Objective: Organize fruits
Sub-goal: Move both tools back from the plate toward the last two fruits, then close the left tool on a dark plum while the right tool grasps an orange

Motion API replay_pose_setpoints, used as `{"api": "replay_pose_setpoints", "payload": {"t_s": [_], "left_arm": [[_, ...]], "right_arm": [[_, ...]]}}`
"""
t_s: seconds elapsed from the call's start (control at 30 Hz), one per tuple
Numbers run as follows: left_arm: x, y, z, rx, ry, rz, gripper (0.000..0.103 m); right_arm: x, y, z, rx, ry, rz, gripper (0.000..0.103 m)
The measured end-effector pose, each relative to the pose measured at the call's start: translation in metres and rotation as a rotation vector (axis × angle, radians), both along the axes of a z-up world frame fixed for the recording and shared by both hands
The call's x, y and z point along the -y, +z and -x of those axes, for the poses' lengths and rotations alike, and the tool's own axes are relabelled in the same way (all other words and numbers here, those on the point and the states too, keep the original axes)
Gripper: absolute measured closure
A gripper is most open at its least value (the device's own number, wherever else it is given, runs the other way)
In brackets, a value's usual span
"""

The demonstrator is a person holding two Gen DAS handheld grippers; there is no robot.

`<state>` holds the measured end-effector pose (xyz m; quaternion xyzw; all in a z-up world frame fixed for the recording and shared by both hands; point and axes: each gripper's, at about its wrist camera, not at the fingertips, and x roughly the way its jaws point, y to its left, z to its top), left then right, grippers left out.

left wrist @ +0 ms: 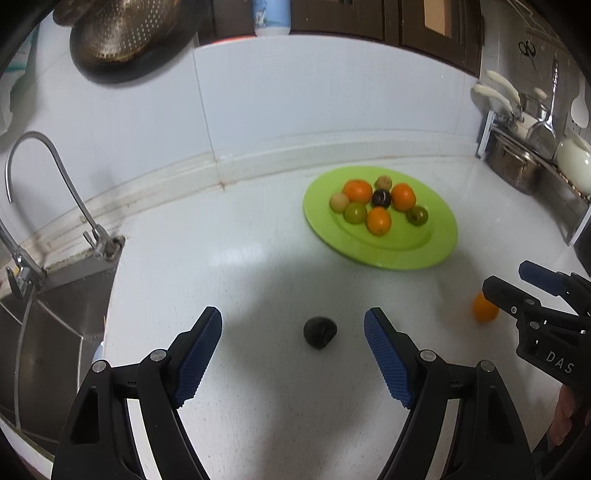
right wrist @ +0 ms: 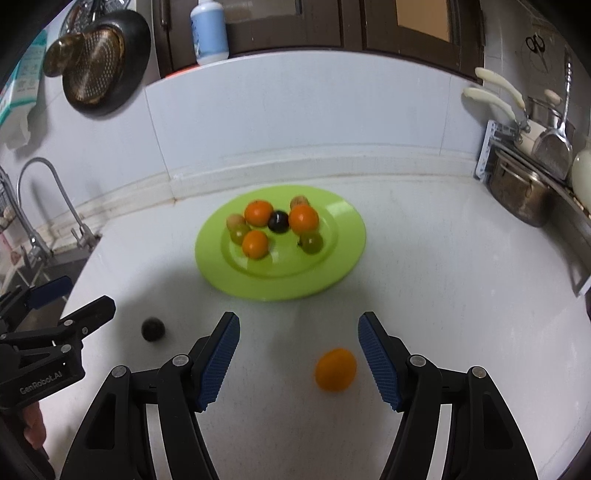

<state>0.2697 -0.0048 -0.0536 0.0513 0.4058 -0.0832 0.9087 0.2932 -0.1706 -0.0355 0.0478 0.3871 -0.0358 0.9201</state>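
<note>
A green plate (left wrist: pixel 436 236) (right wrist: pixel 343 236) on the white counter holds several fruits: oranges, green and tan ones, and a dark plum in the middle. A loose dark fruit (left wrist: pixel 320 331) (right wrist: pixel 153 329) lies on the counter between the open fingers of my left gripper (left wrist: pixel 293 326), near their tips. A loose orange (right wrist: pixel 335 369) (left wrist: pixel 484 308) lies between the open fingers of my right gripper (right wrist: pixel 299 328), closer to the right finger. Both grippers are empty. Each gripper shows in the other's view: the right one (left wrist: pixel 517 284), the left one (right wrist: pixel 77 295).
A steel sink (left wrist: pixel 48 317) and faucet (left wrist: pixel 44 177) are at the left. Pots and utensils (left wrist: pixel 532 147) (right wrist: pixel 528 173) stand at the back right. A colander and pan (right wrist: pixel 96 62) hang on the wall. A white bottle (right wrist: pixel 208 31) stands on the ledge.
</note>
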Motion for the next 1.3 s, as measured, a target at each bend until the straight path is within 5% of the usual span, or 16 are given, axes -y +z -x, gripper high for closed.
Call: {"api": "replay_pose_setpoints", "payload": {"t_s": [0.43, 0.87, 1.07, 1.3], "left_arm": [[0.002, -0.039, -0.012, -0.098, -0.025, -0.022, 0.024], [0.017, -0.054, -0.026, -0.102, -0.045, -0.049, 0.025], [0.019, -0.058, -0.032, -0.119, -0.036, -0.036, 0.045], [0.023, -0.066, -0.037, -0.159, -0.045, -0.004, 0.074]], "right_arm": [[0.0, -0.029, 0.008, -0.07, -0.029, 0.005, 0.036], [0.021, -0.05, 0.001, -0.101, -0.087, -0.027, 0.039], [0.025, -0.058, -0.004, -0.115, -0.095, -0.033, 0.048], [0.026, -0.062, -0.009, -0.124, -0.075, -0.032, 0.07]]}}
